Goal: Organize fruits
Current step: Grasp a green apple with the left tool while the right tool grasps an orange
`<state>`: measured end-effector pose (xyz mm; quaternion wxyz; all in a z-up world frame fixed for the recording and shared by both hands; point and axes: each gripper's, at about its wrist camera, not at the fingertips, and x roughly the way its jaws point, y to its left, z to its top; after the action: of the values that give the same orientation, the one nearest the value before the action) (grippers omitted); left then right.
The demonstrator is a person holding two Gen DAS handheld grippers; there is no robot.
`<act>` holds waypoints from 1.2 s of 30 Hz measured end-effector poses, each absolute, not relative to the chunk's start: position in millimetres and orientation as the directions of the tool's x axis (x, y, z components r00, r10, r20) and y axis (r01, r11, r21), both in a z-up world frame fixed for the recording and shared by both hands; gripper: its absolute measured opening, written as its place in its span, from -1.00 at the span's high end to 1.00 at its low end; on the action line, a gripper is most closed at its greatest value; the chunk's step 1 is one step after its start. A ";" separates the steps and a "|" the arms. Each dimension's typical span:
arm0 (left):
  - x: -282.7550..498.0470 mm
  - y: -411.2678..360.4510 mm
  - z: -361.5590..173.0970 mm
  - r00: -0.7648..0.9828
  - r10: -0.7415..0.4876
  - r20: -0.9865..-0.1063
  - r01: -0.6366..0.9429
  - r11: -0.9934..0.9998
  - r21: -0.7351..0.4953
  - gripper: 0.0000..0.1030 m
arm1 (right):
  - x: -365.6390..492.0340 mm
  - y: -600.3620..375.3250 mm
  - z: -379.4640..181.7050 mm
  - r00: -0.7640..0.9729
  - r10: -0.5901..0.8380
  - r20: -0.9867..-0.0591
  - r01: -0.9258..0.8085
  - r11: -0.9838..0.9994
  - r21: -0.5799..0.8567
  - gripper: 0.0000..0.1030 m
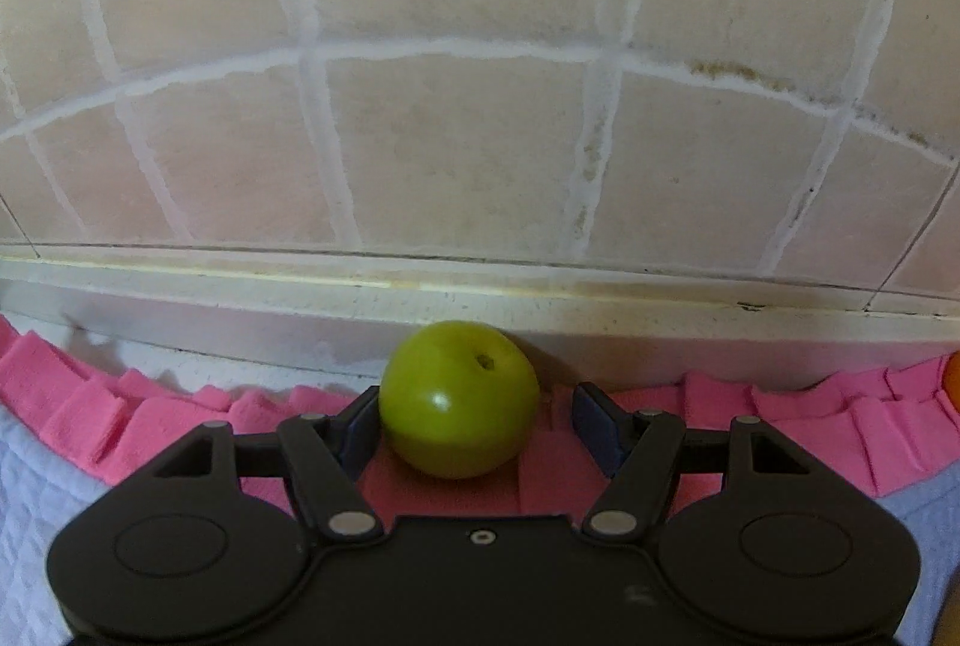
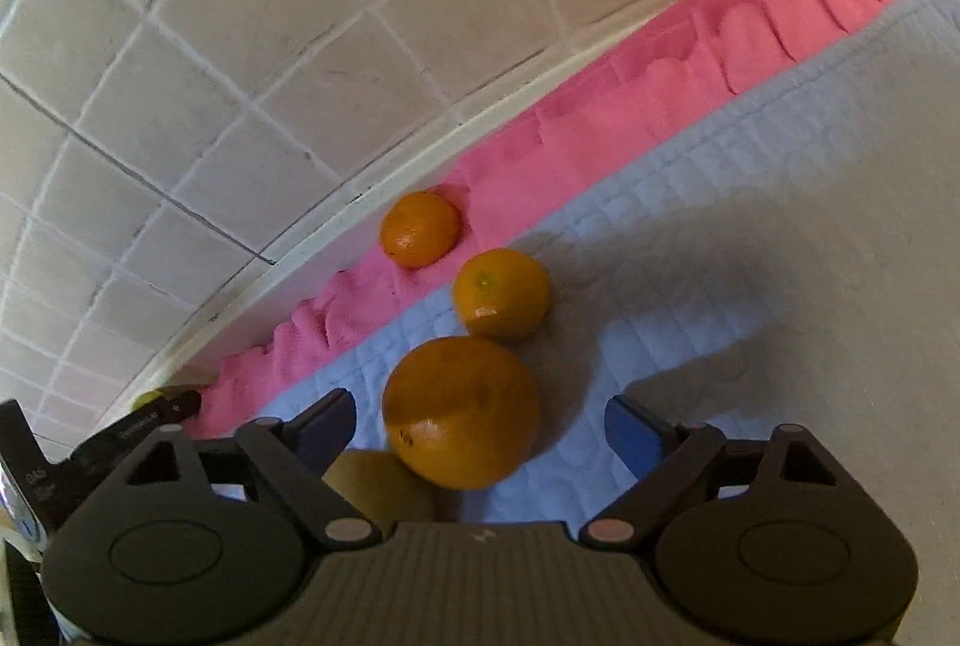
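A green apple (image 1: pixel 459 397) rests on the pink ruffled border of the cloth (image 1: pixel 180 424), close to the tiled wall. My left gripper (image 1: pixel 474 424) is open around it; the left finger touches it, the right finger stands apart. In the right wrist view three oranges lie in a line: a large one (image 2: pixel 462 409) between my open right gripper's (image 2: pixel 480 427) fingers, a middle one (image 2: pixel 501 293) beyond it, and a far one (image 2: pixel 421 229) on the pink border. A yellowish-green fruit (image 2: pixel 378 484) lies partly hidden under the gripper body.
A white quilted cloth (image 2: pixel 750 256) with a pink ruffle (image 2: pixel 600 130) covers the surface. A white ledge (image 1: pixel 480 292) and tiled wall (image 1: pixel 450 106) rise right behind. An orange sliver (image 1: pixel 953 382) shows at the right edge. The left gripper's body (image 2: pixel 90 442) shows at lower left.
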<state>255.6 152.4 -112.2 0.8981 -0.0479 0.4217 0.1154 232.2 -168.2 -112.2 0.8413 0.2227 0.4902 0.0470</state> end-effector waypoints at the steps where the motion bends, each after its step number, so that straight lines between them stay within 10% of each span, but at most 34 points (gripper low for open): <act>1: 255.1 151.7 -113.3 0.618 0.170 -0.768 -0.248 0.969 0.015 -0.55 | 233.4 -166.2 -113.2 0.514 0.292 -0.807 0.141 0.899 0.415 -0.69; 11: 253.4 145.7 -123.9 0.629 0.185 -0.755 -0.248 0.968 0.030 -0.55 | 236.0 -152.4 -111.9 0.515 0.267 -0.815 0.110 0.922 0.372 -0.16; 36: 187.1 127.4 -96.7 0.721 0.115 -0.683 -0.191 0.981 -0.036 -0.16 | 177.0 -212.7 -83.7 0.605 0.263 -0.752 0.207 0.859 0.468 -0.14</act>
<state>187.1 127.4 -96.7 0.9261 -0.0519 0.3643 0.0825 177.0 -212.7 -83.7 0.8558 0.2646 0.4442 0.0165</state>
